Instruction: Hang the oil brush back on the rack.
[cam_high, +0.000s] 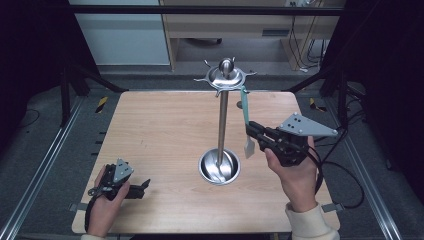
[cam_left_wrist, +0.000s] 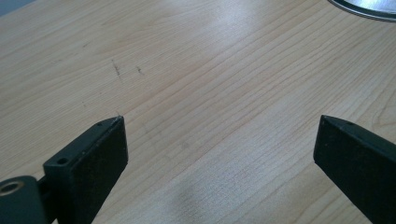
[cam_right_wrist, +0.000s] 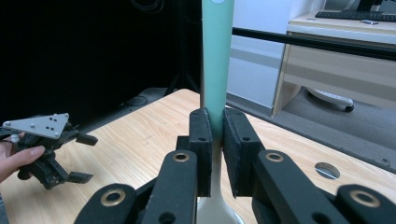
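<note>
A steel utensil stand (cam_high: 222, 120) rises from a round bowl-like base (cam_high: 219, 167) at the table's middle, with a crown of hooks (cam_high: 226, 77) on top. A spatula with a teal handle (cam_high: 244, 107) and a white blade (cam_high: 248, 148) hangs upright just right of the pole. My right gripper (cam_high: 251, 131) is shut on its handle; in the right gripper view the pads (cam_right_wrist: 201, 140) pinch the teal handle (cam_right_wrist: 217, 56). The handle's top end is beside a hook; whether it hangs on it I cannot tell. My left gripper (cam_high: 145, 186) rests on the table's near left, open (cam_left_wrist: 219, 140) and with nothing between its jaws.
The wooden table (cam_high: 160, 130) has a small round hole (cam_high: 239, 105) behind the stand. The base's rim (cam_left_wrist: 364, 7) shows at the top right of the left gripper view. A desk (cam_high: 225, 25) stands beyond the far edge, with dark frame legs at both sides.
</note>
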